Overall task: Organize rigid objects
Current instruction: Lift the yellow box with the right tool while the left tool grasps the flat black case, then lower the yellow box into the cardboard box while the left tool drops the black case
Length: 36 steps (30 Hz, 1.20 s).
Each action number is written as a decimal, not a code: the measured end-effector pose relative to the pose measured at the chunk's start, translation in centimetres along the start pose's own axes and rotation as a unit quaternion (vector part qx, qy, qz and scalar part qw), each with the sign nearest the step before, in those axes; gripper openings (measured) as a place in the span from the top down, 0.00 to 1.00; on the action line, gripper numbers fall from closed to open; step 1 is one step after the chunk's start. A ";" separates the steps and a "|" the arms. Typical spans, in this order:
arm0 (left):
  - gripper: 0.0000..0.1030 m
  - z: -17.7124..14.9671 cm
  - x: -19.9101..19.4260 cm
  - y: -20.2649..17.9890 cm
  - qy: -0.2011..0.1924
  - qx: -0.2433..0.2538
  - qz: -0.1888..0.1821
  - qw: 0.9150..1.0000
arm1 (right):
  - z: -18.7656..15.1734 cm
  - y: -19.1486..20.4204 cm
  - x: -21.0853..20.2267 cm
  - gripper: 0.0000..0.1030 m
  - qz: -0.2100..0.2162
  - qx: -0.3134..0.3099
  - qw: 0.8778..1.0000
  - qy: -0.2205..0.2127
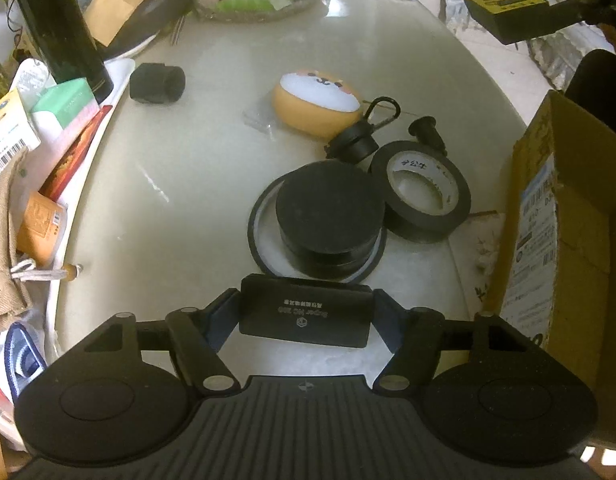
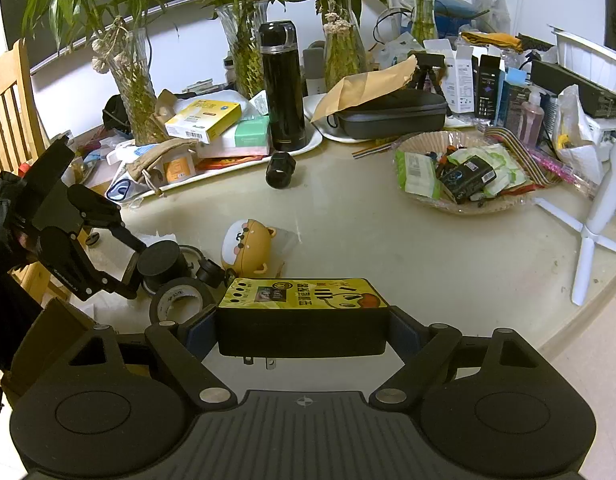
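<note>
I have both grippers loaded. My left gripper [image 1: 304, 312] has its jaws against the two ends of a flat black rectangular device [image 1: 304, 316] with printed lettering on its face; the device appears low over the table [image 1: 212, 168], and whether it is lifted clear I cannot tell. My right gripper [image 2: 302, 330] is clamped on a black plug-in adapter [image 2: 304, 312] with a yellow printed top, held in the air with its prongs showing underneath. A cardboard box [image 1: 548, 216] stands open at the table's right edge in the left wrist view; I judge it to be the collection point, but its inside is not visible, so I cannot tell what has been stowed. Still on the table: a black round case [image 1: 328, 220] standing on a flat ring, a roll of black tape [image 1: 422, 192] touching it, a small black cap with a carabiner [image 1: 354, 144], a small black flanged stud [image 1: 426, 132] just beyond the tape, an orange animal-face case [image 1: 318, 104] and a short black cylinder [image 1: 158, 82] further off. I judge the task to be partway through: two items in hand, about six loose items remaining.
</note>
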<state>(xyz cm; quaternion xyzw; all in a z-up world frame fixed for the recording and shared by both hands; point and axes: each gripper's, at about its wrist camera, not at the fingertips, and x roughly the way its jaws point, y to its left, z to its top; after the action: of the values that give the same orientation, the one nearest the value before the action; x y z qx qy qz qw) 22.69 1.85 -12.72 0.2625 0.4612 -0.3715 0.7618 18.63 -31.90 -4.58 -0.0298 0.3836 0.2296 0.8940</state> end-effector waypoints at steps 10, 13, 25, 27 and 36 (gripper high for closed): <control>0.33 0.5 -3.3 -1.0 -0.047 -0.032 0.035 0.998 | -0.1 0.5 -0.3 0.15 -0.002 -0.004 1.000 -0.004; 0.33 0.8 -4.6 -1.7 -0.058 -0.051 0.047 0.996 | -0.1 0.9 -0.5 0.15 -0.003 -0.007 1.000 -0.005; 0.33 1.2 -8.4 -3.2 -0.056 -0.193 0.084 0.976 | -0.2 3.6 -1.6 0.15 0.005 -0.009 1.000 -0.012; 0.33 1.2 -9.1 -3.9 -0.057 -0.208 0.091 0.972 | -0.2 4.2 -2.0 0.15 0.006 -0.009 1.000 -0.015; 0.33 1.0 -11.3 -7.0 -0.057 -0.264 0.106 0.957 | -0.8 6.9 -3.6 0.15 0.024 -0.004 1.000 -0.019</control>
<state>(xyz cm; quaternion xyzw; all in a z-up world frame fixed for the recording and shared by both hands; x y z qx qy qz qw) 14.19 0.67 -2.58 0.0779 0.4683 -0.1676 0.8640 12.91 -27.31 -1.78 -0.0198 0.3666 0.2532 0.8950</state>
